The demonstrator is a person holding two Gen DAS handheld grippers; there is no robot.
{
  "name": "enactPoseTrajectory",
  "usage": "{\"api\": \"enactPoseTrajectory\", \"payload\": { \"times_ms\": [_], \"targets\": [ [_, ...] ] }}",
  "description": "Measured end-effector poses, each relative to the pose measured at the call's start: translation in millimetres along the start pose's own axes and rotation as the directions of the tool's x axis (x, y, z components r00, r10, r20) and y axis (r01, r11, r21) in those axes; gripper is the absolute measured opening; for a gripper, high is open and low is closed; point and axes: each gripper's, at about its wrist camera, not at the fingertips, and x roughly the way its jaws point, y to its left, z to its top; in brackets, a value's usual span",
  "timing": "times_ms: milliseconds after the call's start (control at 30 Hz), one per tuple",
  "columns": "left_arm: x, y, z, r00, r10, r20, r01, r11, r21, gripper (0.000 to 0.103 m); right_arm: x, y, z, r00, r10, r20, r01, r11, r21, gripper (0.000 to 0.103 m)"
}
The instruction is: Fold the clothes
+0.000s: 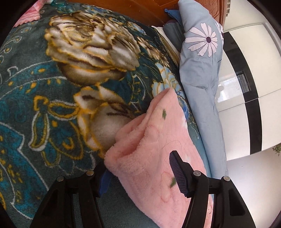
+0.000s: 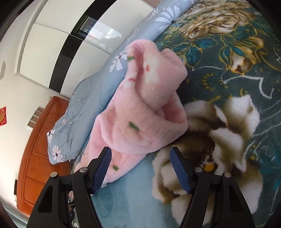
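Observation:
A pink fleece garment (image 1: 154, 140) with small green marks lies bunched on the bed's dark teal floral blanket (image 1: 52, 105). My left gripper (image 1: 140, 177) is open. The garment's lower part lies between its fingers and covers most of the left pad, while the right pad (image 1: 177, 173) rests on top of the fleece. In the right wrist view the same garment (image 2: 140, 114) is heaped in front of my right gripper (image 2: 141, 166), which is open. Its near edge touches the left pad (image 2: 103, 168), and the right pad (image 2: 179, 170) is over the blanket (image 2: 228, 79).
A folded blue-grey quilt with daisy prints (image 1: 202, 70) runs along the bed's edge beside the garment. Behind it are a grey and white pillow (image 1: 170, 35) and a wooden headboard (image 1: 140, 10). A glossy white wardrobe with black stripes (image 1: 245, 79) stands beyond. Another pink cloth (image 1: 28, 15) lies far left.

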Motion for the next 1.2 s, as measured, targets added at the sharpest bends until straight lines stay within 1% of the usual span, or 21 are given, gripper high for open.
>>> {"api": "enactPoseTrajectory", "payload": {
  "times_ms": [33, 100, 133, 167, 200, 233, 267, 300, 333, 367, 433, 500, 600, 733, 800, 900, 967, 1100, 1200],
  "targets": [
    [1, 0, 1, 1.0, 0.002, 0.008, -0.002, 1.0, 0.0, 0.063, 3, -2, 4, 1.0, 0.0, 0.019, -0.001, 1.0, 0.016, 0.07],
    [3, 0, 2, 1.0, 0.02, 0.02, -0.02, 1.0, -0.008, 0.055, 9, -4, 11, 0.999, 0.0, 0.051, -0.002, 0.999, 0.044, 0.07],
    [5, 0, 3, 0.999, 0.03, 0.026, -0.03, 0.999, -0.012, 0.044, 11, -2, 15, 0.998, -0.001, 0.058, -0.002, 0.999, 0.049, 0.07],
    [6, 0, 4, 0.999, 0.04, 0.031, -0.04, 0.999, -0.016, 0.037, 13, 0, 19, 0.998, -0.006, 0.064, 0.004, 0.999, 0.043, 0.07],
    [7, 0, 4, 0.998, 0.047, 0.036, -0.046, 0.999, -0.024, 0.033, 15, 3, 23, 0.997, -0.013, 0.071, 0.011, 0.999, 0.035, 0.07],
    [9, 1, 5, 0.998, 0.052, 0.04, -0.051, 0.998, -0.032, 0.024, 16, 5, 27, 0.997, -0.022, 0.076, 0.02, 0.999, 0.028, 0.07],
    [9, 0, 4, 0.998, 0.05, 0.045, -0.049, 0.998, -0.034, 0.021, 18, 7, 30, 0.996, -0.03, 0.078, 0.028, 0.999, 0.028, 0.07],
    [9, -2, 3, 0.998, 0.046, 0.05, -0.044, 0.999, -0.032, 0.019, 19, 8, 33, 0.996, -0.037, 0.083, 0.034, 0.999, 0.037, 0.064],
    [9, -4, 2, 0.998, 0.041, 0.056, -0.039, 0.999, -0.031, 0.017, 20, 9, 36, 0.995, -0.044, 0.089, 0.04, 0.998, 0.048, 0.054],
    [7, -6, 2, 0.997, 0.036, 0.062, -0.035, 0.999, -0.019, 0.016, 20, 10, 40, 0.994, -0.061, 0.092, 0.055, 0.997, 0.058, 0.033],
    [1, -12, 3, 0.997, 0.027, 0.076, -0.028, 1.0, 0.013, 0.015, 17, 16, 46, 0.992, -0.084, 0.092, 0.079, 0.995, 0.057, 0.023],
    [-8, -13, 4, 0.997, -0.003, 0.082, 0.003, 1.0, -0.001, 0.015, 6, 29, 50, 0.992, -0.074, 0.1, 0.073, 0.997, 0.01, 0.021],
    [-25, -19, 4, 0.996, -0.016, 0.093, 0.015, 1.0, 0.02, 0.014, -20, 49, 53, 0.991, -0.052, 0.121, 0.061, 0.996, -0.067, 0.019],
    [-58, -38, -4, 0.995, -0.029, 0.092, 0.02, 0.996, 0.091, 0.014, -64, 54, 53, 0.991, -0.001, 0.135, 0.014, 0.996, -0.094, 0.018],
    [-80, -37, -1, 0.994, -0.044, 0.096, 0.032, 0.993, 0.116, 0.014, -86, 53, 52, 0.99, 0.017, 0.142, -0.003, 0.995, -0.098, 0.017],
    [-117, -38, -2, 0.991, -0.053, 0.123, 0.035, 0.988, 0.147, 0.014, -112, 50, 51, 0.988, 0.039, 0.149, -0.023, 0.994, -0.11, 0.016],
    [-145, -35, -2, 0.988, -0.058, 0.146, 0.034, 0.987, 0.158, 0.014, -126, 48, 49, 0.986, 0.057, 0.154, -0.041, 0.994, -0.105, 0.016],
    [-182, -9, -10, 0.987, -0.025, 0.157, 0.001, 0.988, 0.151, 0.014, -152, 46, 41, 0.987, 0.085, 0.137, -0.067, 0.989, -0.134, 0.016],
    [-208, 12, -15, 0.986, 0.002, 0.164, -0.026, 0.989, 0.145, 0.014, -164, 36, 29, 0.993, 0.047, 0.111, -0.027, 0.985, -0.173, 0.016]
  ]
}}
